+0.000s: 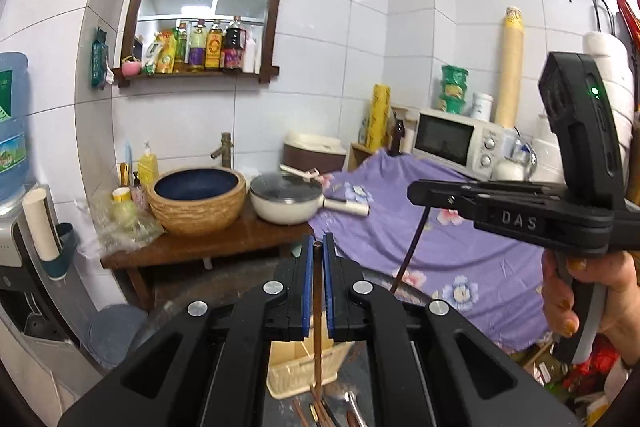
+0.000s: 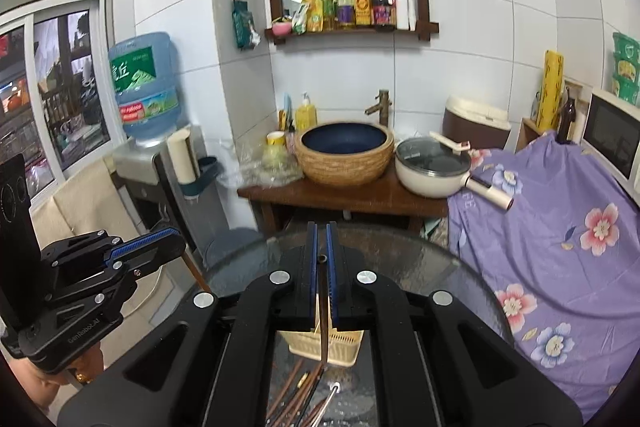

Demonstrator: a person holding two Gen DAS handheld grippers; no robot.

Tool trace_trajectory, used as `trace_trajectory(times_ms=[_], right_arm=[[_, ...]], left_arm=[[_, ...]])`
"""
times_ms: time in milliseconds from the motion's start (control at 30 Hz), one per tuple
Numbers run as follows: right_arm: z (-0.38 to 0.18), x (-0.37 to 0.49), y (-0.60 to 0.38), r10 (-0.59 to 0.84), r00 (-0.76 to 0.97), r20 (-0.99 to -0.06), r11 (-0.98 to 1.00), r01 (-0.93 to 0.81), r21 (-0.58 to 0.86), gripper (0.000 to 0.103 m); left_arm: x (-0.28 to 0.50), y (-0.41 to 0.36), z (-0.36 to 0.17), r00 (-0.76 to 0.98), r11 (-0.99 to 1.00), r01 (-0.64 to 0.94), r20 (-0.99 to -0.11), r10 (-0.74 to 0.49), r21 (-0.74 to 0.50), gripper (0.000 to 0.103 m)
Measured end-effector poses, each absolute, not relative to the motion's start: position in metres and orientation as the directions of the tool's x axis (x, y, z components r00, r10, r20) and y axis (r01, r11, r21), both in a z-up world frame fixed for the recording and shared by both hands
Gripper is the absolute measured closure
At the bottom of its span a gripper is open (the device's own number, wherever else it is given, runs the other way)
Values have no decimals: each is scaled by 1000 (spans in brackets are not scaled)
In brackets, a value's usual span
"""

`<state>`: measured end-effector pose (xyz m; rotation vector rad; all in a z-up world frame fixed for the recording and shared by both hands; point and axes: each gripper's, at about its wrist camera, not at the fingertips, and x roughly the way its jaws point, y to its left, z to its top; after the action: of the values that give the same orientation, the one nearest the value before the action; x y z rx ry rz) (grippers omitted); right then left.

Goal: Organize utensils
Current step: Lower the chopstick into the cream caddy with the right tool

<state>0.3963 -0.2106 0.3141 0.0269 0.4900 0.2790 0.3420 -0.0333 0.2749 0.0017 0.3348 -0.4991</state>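
Note:
My left gripper [image 1: 318, 241] is shut on a brown chopstick [image 1: 317, 311] that hangs straight down between its blue pads. Under it stands a cream slatted basket [image 1: 292, 367] on the round glass table [image 1: 240, 279]. My right gripper [image 2: 322, 227] is shut on a dark chopstick [image 2: 323, 327], which also hangs down above the same basket [image 2: 346, 347]. In the left wrist view the right gripper [image 1: 414, 191] shows at the right with its chopstick [image 1: 412, 251] dangling. Several loose chopsticks and a metal spoon [image 2: 308, 395] lie on the glass in front of the basket.
Beyond the glass table [image 2: 440, 267] a wooden stand carries a woven basin [image 2: 346, 155] and a white lidded pot [image 2: 434, 167]. A purple floral cloth [image 2: 560, 227] covers the right side, with a microwave [image 1: 452, 143] on it. A water dispenser [image 2: 148, 87] stands at the left.

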Motion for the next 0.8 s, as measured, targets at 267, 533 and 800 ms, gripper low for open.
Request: trace_trajectory(times_ms=[267,533,800], right_arm=[[322,427,-195,235,859,-456,971,-232,63,98],[292,452,-188,210,855,-473,976,-208,57,98],[247,470,-194,201,828,-524,979,-181,90,98]], left_arm=[[380,-40,287,847,899,429,-307,-433,-83,98],[412,-45,260,853,918,383,-344,-393,-98,98],[429,-40,224,841,930,351,-399,-366,-112,98]])
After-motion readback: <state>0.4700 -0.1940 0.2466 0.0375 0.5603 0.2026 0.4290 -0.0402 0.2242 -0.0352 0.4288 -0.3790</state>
